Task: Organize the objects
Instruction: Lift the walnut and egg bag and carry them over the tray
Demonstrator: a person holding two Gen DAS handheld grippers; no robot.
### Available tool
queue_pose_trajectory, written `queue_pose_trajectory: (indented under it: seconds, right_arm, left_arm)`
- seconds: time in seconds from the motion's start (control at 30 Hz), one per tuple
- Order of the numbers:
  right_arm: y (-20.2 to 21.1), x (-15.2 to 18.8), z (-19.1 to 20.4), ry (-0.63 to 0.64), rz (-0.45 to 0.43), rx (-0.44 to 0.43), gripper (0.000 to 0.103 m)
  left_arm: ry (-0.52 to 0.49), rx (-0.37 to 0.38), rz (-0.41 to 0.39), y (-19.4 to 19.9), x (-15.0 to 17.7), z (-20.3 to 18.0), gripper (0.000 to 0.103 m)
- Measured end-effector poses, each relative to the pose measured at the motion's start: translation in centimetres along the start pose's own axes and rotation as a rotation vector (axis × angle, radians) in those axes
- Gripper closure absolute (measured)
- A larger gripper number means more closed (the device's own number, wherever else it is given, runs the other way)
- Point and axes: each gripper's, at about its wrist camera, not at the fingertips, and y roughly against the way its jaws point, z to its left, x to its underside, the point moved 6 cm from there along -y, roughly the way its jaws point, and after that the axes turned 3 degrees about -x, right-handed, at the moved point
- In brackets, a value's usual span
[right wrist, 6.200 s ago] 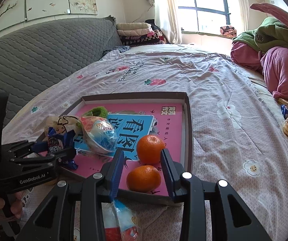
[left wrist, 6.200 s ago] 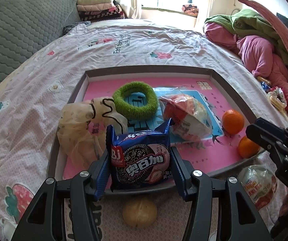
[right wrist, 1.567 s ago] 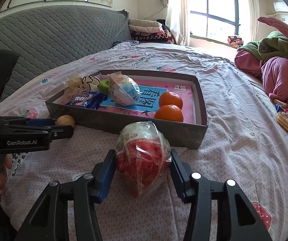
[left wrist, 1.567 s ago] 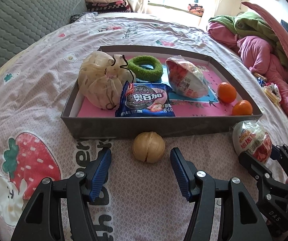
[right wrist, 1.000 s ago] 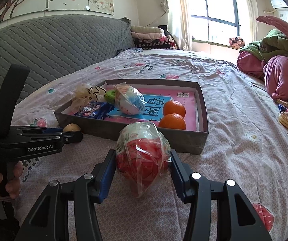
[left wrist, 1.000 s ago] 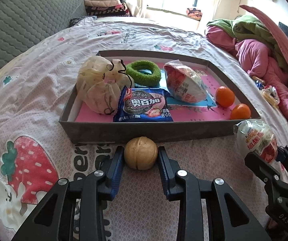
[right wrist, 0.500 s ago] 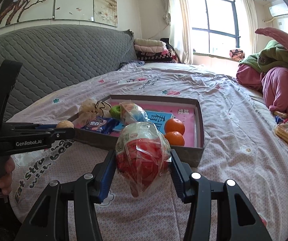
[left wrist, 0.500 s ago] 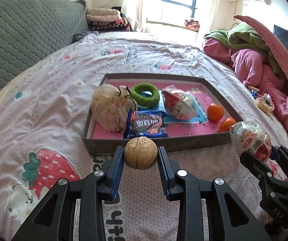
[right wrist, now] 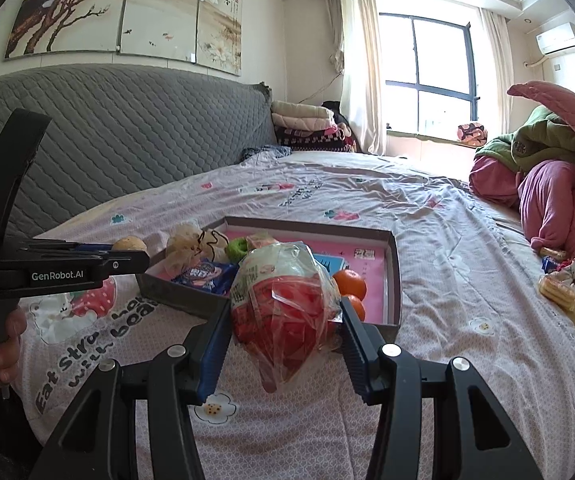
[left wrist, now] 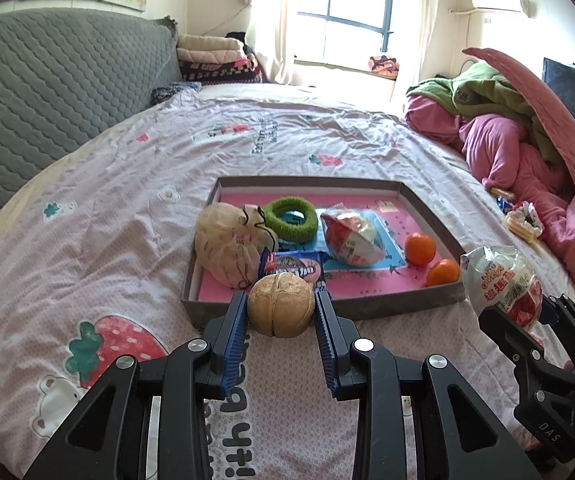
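My left gripper is shut on a tan walnut and holds it in the air, near the front wall of the grey box. My right gripper is shut on a red-and-white snack bag, also lifted, in front of the box. The box's pink floor holds a beige mesh pouch, a green hair ring, a blue cookie pack, a wrapped snack and two oranges.
The box lies on a pink bedspread. A pile of pink and green bedding lies at the right, with small snacks on the bed beside it. A grey quilted headboard is at the left.
Both grippers have risen higher above the bed with their loads since half a second ago. The walnut now shows against the box's front wall.
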Motion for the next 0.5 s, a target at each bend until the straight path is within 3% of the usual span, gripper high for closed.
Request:
queue_pose_trajectory:
  seconds: [0.5]
  right_arm:
    - [0.1,-1.7,-1.2,-0.034,-0.022,0.038,0.051]
  left_arm:
    - [0.019,0.017,-0.039,0.5,-1.7,0.0,0.069]
